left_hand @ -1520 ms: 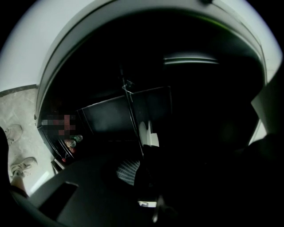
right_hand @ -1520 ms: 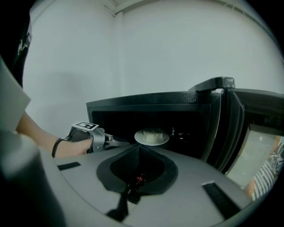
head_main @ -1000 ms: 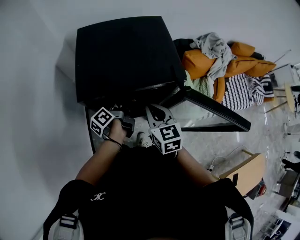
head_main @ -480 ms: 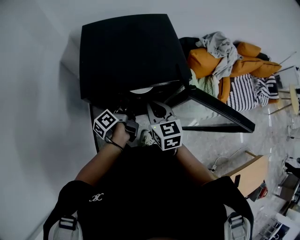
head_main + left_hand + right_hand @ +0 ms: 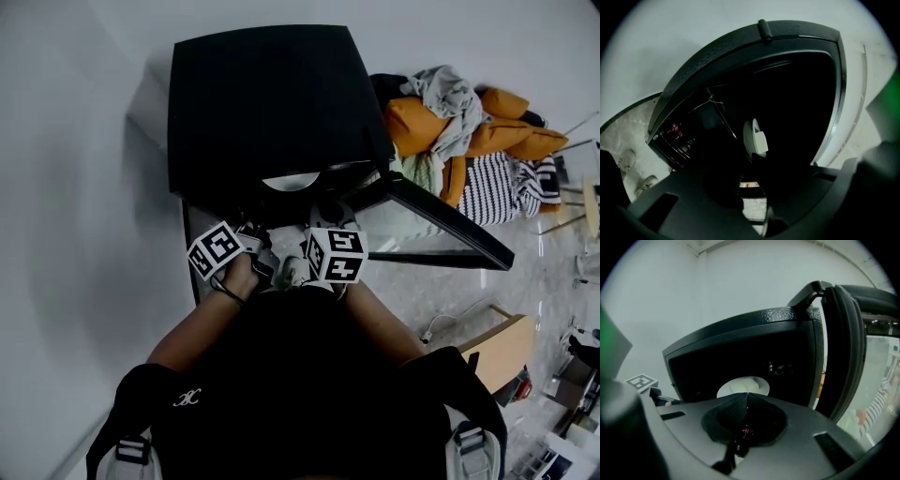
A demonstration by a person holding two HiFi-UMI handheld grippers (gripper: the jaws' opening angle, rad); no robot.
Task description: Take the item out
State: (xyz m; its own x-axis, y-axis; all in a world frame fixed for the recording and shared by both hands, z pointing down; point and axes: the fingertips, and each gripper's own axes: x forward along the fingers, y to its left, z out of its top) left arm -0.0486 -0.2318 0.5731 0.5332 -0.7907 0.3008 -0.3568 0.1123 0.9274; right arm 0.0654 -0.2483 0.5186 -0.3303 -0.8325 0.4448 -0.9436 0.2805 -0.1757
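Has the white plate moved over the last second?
Yes. The white plate has slid forward, out past the black cabinet's front edge toward the person; earlier that edge hid it.

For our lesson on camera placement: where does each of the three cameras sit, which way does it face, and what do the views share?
Head view: on the person's head, facing steeply down at the open black appliance; both forearms, left gripper and right gripper show.
Left gripper view: on that gripper, facing into the appliance; its jaws are opening, empty.
Right gripper view: likewise facing in; jaws shut.
All three share the white plate.
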